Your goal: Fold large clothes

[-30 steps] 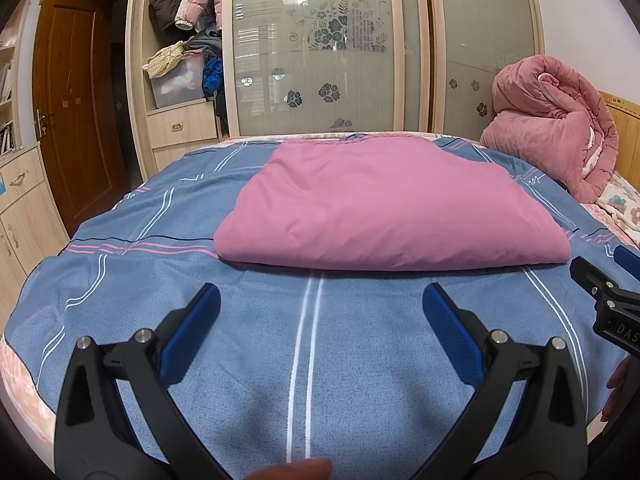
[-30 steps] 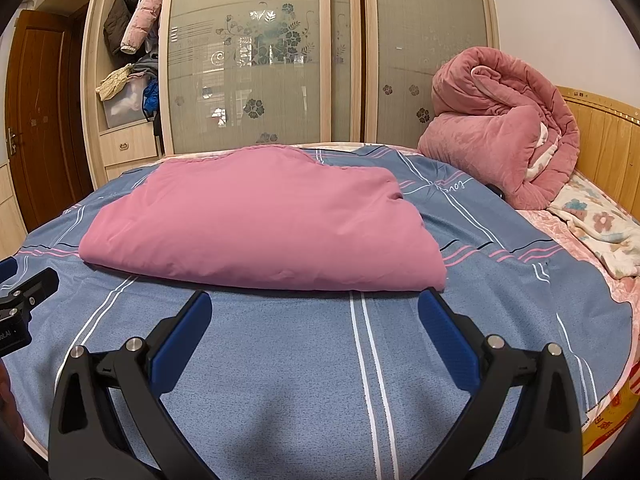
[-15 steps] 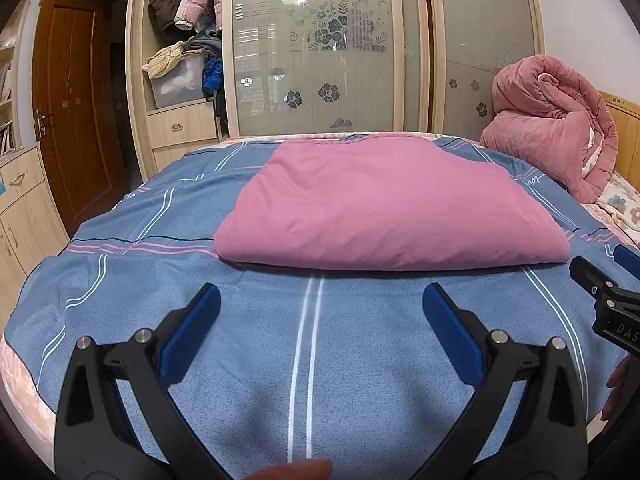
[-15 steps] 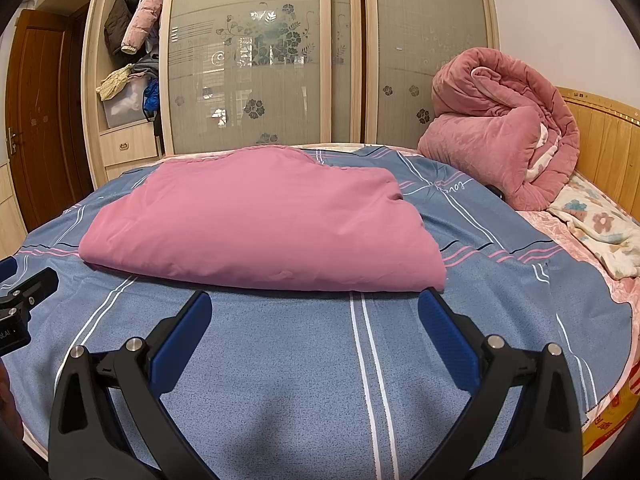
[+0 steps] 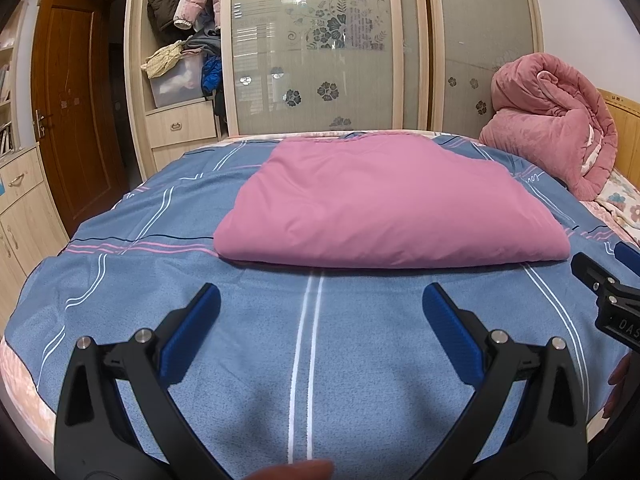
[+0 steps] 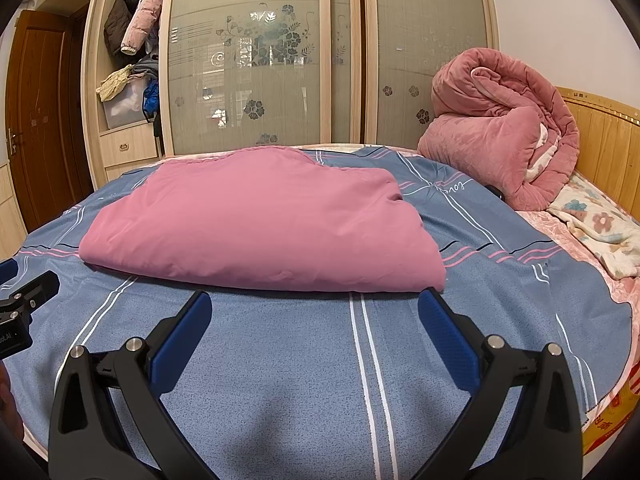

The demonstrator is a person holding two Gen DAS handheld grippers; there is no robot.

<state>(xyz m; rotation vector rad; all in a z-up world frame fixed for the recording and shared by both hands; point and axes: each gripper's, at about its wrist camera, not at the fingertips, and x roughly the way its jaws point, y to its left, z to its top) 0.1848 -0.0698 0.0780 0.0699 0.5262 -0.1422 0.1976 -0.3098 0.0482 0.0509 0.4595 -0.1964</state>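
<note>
A large pink cloth (image 5: 384, 204) lies folded into a thick rectangle in the middle of the bed; it also shows in the right wrist view (image 6: 260, 220). My left gripper (image 5: 320, 300) is open and empty, held over the blue striped sheet a little short of the cloth's near edge. My right gripper (image 6: 314, 308) is open and empty, just in front of the cloth's near right corner. The right gripper's tip shows at the right edge of the left wrist view (image 5: 608, 296). The left gripper's tip shows at the left edge of the right wrist view (image 6: 24, 304).
The bed is covered by a blue striped sheet (image 5: 160, 280). A rolled pink quilt (image 6: 504, 136) and a floral cloth (image 6: 600, 224) lie at the wooden headboard (image 6: 612, 140) on the right. A wardrobe with frosted sliding doors (image 5: 320, 48) stands behind the bed, a wooden door (image 5: 68, 92) at the left.
</note>
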